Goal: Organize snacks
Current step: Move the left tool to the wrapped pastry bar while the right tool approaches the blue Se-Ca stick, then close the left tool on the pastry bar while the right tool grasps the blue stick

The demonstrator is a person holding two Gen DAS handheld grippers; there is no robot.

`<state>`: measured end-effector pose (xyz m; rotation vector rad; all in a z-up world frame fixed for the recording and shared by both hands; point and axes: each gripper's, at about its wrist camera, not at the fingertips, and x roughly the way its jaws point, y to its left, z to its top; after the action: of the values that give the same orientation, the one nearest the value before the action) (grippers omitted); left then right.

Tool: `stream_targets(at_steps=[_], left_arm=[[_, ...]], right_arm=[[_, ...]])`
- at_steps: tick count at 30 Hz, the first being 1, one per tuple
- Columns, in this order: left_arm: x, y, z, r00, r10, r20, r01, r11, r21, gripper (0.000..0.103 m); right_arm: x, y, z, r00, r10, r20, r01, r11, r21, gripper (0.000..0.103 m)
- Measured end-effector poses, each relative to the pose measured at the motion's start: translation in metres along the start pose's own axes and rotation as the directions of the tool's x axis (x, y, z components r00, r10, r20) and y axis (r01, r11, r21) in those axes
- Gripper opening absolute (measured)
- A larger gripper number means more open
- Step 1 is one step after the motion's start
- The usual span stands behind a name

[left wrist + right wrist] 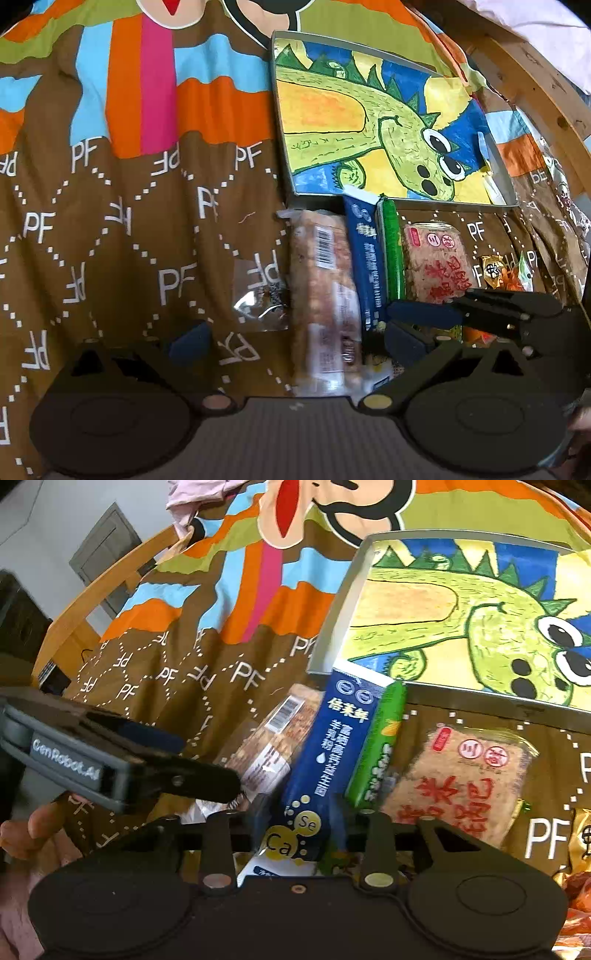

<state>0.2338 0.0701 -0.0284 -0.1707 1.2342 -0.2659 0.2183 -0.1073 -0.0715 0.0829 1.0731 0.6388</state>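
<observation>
Left wrist: dinosaur tray [502, 173], snackless.

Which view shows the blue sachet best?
The right wrist view: the blue sachet fills the centre, its white print and yellow circles readable, its lower end between the right gripper fingers. In the left wrist view the sachet is narrower, blurred and seen edge-on between the neighbouring snack packs.
</observation>
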Motion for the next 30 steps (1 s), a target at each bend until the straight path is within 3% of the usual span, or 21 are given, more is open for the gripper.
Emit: stream_targets(at_steps=[4, 8, 12, 17, 21, 25, 30], left_arm=[[0.007, -0.004, 0.002, 1.000, 0.006, -0.009, -0.006, 1.000, 0.005, 0.102], [0.019, -0.012, 0.002, 0.997, 0.074, -0.022, -0.073, 0.996, 0.054, 0.102], [0.028, -0.016, 0.000, 0.990, 0.135, -0.036, -0.132, 0.987, 0.088, 0.089], [0.016, -0.013, -0.003, 0.990, 0.140, -0.005, -0.140, 0.989, 0.053, 0.076], [0.012, -0.009, -0.006, 0.991, 0.133, 0.012, -0.134, 0.990, 0.052, 0.061], [0.012, -0.008, -0.006, 0.992, 0.123, 0.019, -0.124, 0.991, 0.058, 0.061], [0.014, -0.005, -0.005, 0.994, 0.110, 0.016, -0.110, 0.992, 0.057, 0.061]], right_arm=[[0.002, 0.011, -0.005, 0.999, -0.033, -0.005, 0.033, 0.998, -0.046, 0.050], [0.006, 0.026, -0.013, 0.995, -0.102, 0.017, 0.103, 0.985, -0.135, 0.050], [0.009, 0.040, -0.024, 0.986, -0.162, 0.038, 0.166, 0.959, -0.229, 0.050], [0.003, 0.033, -0.029, 0.987, -0.152, 0.054, 0.158, 0.977, -0.141, 0.051], [0.002, 0.038, -0.033, 0.981, -0.173, 0.086, 0.173, 0.985, 0.006, 0.064], [0.005, 0.047, -0.037, 0.964, -0.237, 0.121, 0.227, 0.970, 0.090, 0.065], [0.019, 0.055, -0.041, 0.928, -0.355, 0.115, 0.347, 0.934, 0.087, 0.065]])
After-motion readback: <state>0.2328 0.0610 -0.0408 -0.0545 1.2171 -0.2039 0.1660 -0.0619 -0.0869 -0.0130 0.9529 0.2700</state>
